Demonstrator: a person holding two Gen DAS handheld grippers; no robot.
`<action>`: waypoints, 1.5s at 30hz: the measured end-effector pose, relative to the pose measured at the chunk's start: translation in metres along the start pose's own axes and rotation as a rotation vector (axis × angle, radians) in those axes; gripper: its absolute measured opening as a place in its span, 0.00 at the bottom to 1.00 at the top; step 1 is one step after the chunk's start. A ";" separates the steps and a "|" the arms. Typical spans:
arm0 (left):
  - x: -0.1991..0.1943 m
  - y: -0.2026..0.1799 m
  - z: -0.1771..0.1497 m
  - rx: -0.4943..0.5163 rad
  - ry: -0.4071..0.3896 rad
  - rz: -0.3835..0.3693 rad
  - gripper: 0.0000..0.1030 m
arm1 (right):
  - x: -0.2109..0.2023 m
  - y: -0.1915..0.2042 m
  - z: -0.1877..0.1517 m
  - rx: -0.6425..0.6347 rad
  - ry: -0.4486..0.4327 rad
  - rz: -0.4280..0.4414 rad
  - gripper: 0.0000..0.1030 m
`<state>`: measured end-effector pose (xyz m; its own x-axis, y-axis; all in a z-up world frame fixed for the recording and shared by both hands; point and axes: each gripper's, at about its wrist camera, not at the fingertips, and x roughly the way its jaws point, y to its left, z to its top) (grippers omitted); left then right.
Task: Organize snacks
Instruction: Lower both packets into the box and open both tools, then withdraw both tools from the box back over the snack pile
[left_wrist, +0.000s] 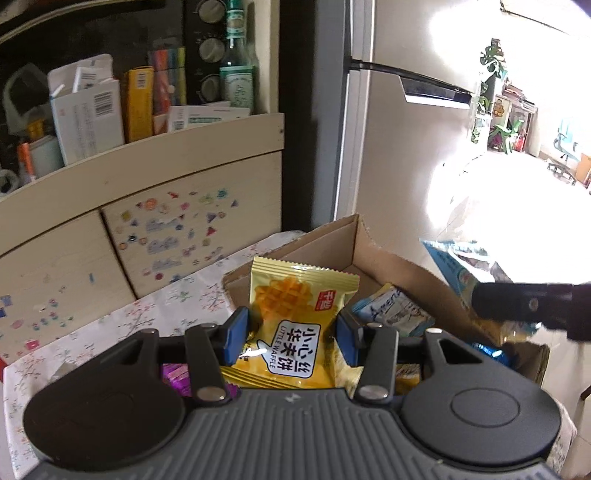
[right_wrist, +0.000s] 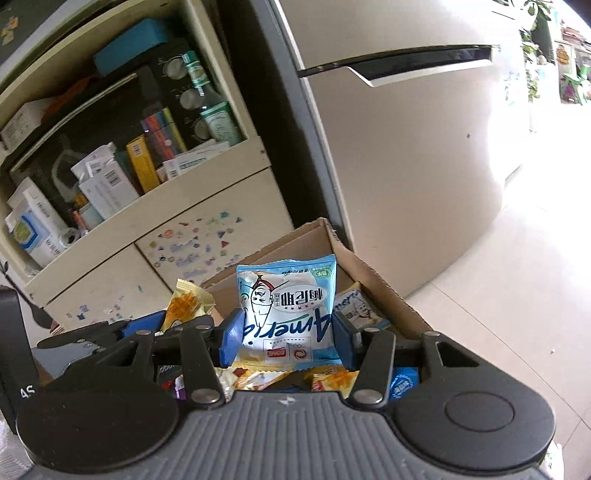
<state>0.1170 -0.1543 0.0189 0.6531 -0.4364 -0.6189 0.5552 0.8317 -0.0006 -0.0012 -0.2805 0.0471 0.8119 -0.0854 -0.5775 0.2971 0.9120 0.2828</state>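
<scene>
My left gripper (left_wrist: 291, 338) is shut on a yellow waffle packet (left_wrist: 295, 317), held upright over the near edge of a cardboard box (left_wrist: 332, 240). My right gripper (right_wrist: 288, 338) is shut on a light blue and white snack packet (right_wrist: 291, 310), upside down, above the same cardboard box (right_wrist: 373, 277). Another light blue packet (right_wrist: 360, 306) lies inside the box. Loose yellow, purple and blue wrappers (right_wrist: 332, 380) show under the fingers. In the right wrist view the left gripper (right_wrist: 147, 325) and its waffle packet (right_wrist: 186, 301) sit to the left. The right gripper's black body (left_wrist: 532, 306) enters the left wrist view from the right.
The box rests on a table with a floral cloth (left_wrist: 166, 310). Behind it stands a cream cabinet (left_wrist: 147, 206) with stickers and an open shelf of boxes and a bottle (left_wrist: 236, 66). A beige fridge (right_wrist: 406, 166) stands to the right, with bright tiled floor (right_wrist: 498, 314) beyond.
</scene>
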 end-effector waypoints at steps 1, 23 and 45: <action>0.004 -0.002 0.002 -0.002 0.000 -0.006 0.47 | 0.001 -0.001 0.000 0.007 0.000 -0.005 0.56; -0.007 0.000 0.013 -0.054 -0.028 0.038 0.87 | 0.009 -0.014 -0.002 0.123 0.019 -0.030 0.66; -0.059 0.084 -0.012 -0.081 0.034 0.178 0.89 | 0.016 0.048 -0.014 -0.089 0.036 0.108 0.77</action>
<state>0.1193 -0.0546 0.0456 0.7190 -0.2692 -0.6408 0.3882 0.9203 0.0489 0.0186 -0.2323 0.0408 0.8179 0.0279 -0.5747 0.1620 0.9473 0.2765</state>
